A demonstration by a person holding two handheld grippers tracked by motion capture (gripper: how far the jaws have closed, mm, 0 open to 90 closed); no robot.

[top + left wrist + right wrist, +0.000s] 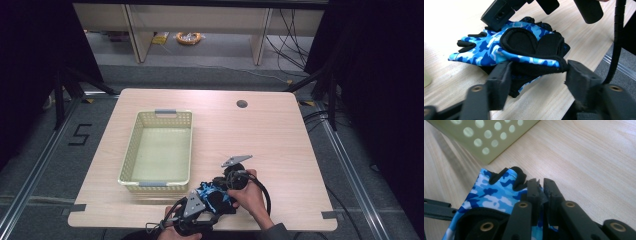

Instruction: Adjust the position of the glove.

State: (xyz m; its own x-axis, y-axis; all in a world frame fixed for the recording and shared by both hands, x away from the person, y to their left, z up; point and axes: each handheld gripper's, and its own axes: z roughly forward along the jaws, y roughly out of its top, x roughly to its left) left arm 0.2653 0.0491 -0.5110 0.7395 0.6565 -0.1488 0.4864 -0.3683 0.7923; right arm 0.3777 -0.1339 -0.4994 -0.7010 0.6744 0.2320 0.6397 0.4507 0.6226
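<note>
While the right gripper [539, 185] is pinched tight on a fold of the blue camouflage fingerless glove with black padding [509, 47], the left gripper [537, 72] stands half wide around the glove's cuff end; its pads flank the fabric, and whether they press it yet I cannot tell for sure, though a gap seems to remain on one side. The glove lies on the pale wooden desk [280, 145] near its front edge, just in front of the near right corner of the pale yellow perforated plastic basket [131, 150], which stands toward the desk's left side.

Judging from this, the main risk is a one-sided hold: if only the right gripper truly has fabric, lifting would let the glove swing, unfold and slip out, or snag on the basket rim. A thin pinch on one layer could also tear loose once the left jaws tug the other way.

From above, the high view gives the basket's place against the glove and both hands at the front edge. Up close, the left gripper view reveals the black palm padding and the other gripper over the finger end, while the right gripper view shows how closely its jaws meet on the cloth.
</note>
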